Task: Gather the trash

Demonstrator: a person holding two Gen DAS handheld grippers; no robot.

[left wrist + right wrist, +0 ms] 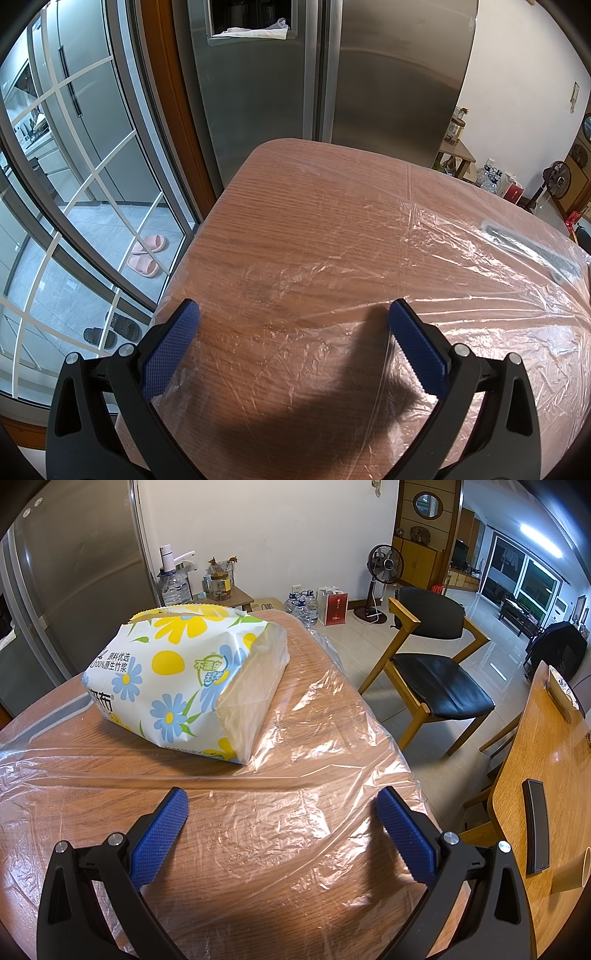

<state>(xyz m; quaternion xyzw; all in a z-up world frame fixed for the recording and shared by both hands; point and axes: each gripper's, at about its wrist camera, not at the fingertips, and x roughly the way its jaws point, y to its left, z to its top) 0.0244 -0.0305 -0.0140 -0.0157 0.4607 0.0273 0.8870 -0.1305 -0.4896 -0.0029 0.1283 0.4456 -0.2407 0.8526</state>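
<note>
A clear, crinkled plastic sheet [424, 258] lies spread over the wooden table [288, 192]; the right wrist view shows the same plastic sheet [295, 812] draped to the table's right edge. On it, ahead and to the left, rests a flowered tissue pack [177, 679] with its end torn open. My left gripper [293, 314] hovers open just above the sheet near the table's left corner, nothing between its blue pads. My right gripper [282, 801] is open too, low over the sheet and short of the pack.
A steel fridge [314, 85] stands behind the table, a glass sliding door [81, 184] to the left. On the right are a black-seated chair [436, 672], a second wooden table [546, 775] with a dark remote [535, 823], a fan [384, 572] and water bottles [304, 607].
</note>
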